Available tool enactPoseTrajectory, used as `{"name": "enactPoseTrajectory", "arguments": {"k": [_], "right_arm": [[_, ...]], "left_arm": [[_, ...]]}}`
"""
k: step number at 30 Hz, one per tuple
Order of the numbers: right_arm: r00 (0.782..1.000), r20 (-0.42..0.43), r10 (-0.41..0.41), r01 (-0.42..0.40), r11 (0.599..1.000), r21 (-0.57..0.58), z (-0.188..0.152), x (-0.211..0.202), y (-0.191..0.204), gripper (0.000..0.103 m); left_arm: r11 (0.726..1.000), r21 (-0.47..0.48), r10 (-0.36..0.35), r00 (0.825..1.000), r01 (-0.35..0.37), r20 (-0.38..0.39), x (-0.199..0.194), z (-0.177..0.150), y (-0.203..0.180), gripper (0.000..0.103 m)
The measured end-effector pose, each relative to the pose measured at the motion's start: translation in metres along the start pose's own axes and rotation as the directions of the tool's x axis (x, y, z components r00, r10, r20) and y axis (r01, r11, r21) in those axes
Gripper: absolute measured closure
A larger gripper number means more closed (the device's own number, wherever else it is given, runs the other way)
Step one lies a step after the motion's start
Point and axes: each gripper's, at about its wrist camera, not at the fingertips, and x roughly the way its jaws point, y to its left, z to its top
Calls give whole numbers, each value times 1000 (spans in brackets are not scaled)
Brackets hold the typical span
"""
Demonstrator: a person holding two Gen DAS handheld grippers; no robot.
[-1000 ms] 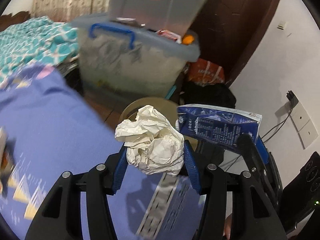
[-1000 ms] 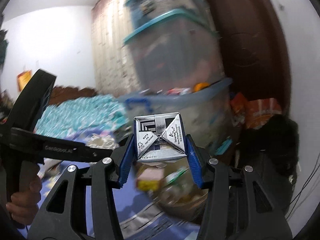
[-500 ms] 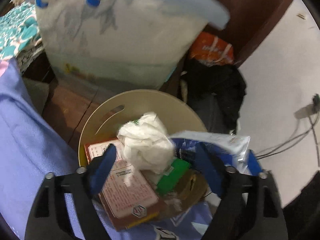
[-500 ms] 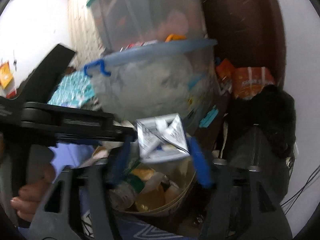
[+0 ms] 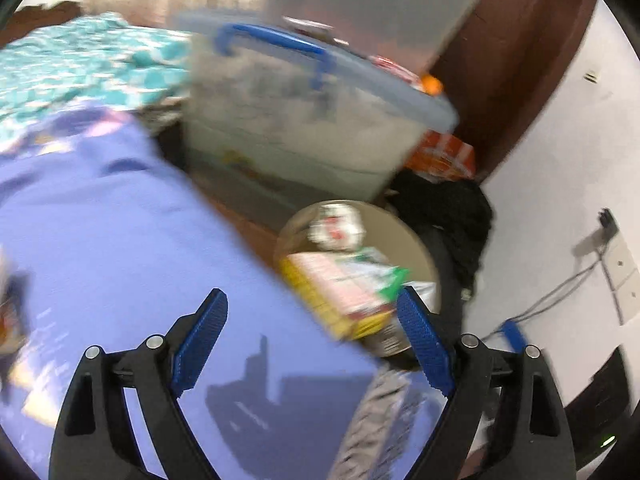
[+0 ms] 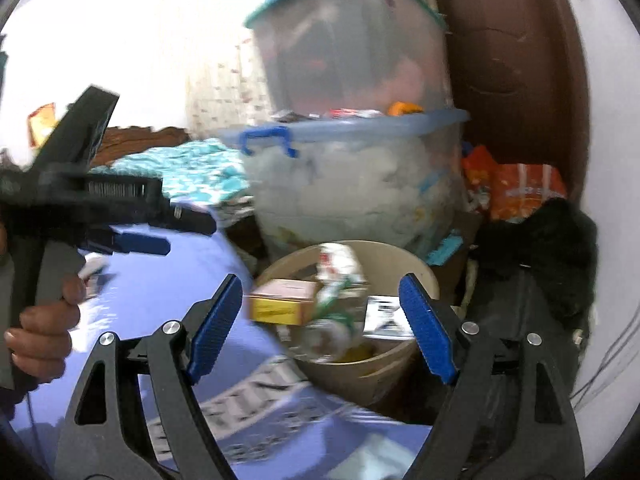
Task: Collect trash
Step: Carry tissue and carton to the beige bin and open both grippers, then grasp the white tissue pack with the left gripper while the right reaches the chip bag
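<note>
Both grippers empty, fingers spread wide. Left gripper [image 5: 312, 344] over the purple bedsheet [image 5: 120, 240], near its edge; right gripper [image 6: 320, 328] just short of the beige trash bin [image 6: 420, 276], jaws framing it. Bin sits off the sheet's edge, filled with trash: yellow-sided box [image 6: 282, 302], crumpled paper wad [image 6: 338, 260], blue-and-white carton [image 6: 384, 316] against the right wall. Behind the bin, touching or nearly so, a clear storage tub with blue handle [image 6: 266, 138]; second tub stacked above. Black bag [image 6: 548, 248] right of the bin.
</note>
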Motion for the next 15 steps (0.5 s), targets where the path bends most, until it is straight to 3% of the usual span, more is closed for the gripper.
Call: {"name": "enactPoseTrajectory", "arguments": {"k": [3, 5, 8, 11, 13, 15], "right_arm": [[989, -52, 141, -141, 990, 18, 7, 1, 23, 29], [964, -108, 242, -238, 970, 48, 11, 10, 39, 36], [887, -225, 404, -382, 914, 136, 14, 35, 67, 45], [772, -352, 530, -477, 848, 232, 14, 77, 110, 47], [712, -407, 572, -510, 820, 259, 15, 105, 145, 45], [668, -446, 596, -523, 802, 289, 14, 136, 179, 33]], "left_arm": [[996, -68, 67, 998, -65, 21, -29, -20, 39, 21], [988, -116, 111, 993, -106, 35, -47, -33, 65, 21], [958, -215, 205, 977, -188, 56, -81, -56, 120, 20], [908, -342, 279, 959, -244, 57, -114, -81, 179, 21], [864, -423, 324, 945, -274, 48, -134, -99, 216, 21], [823, -500, 335, 941, -271, 43, -152, -118, 247, 21]]}}
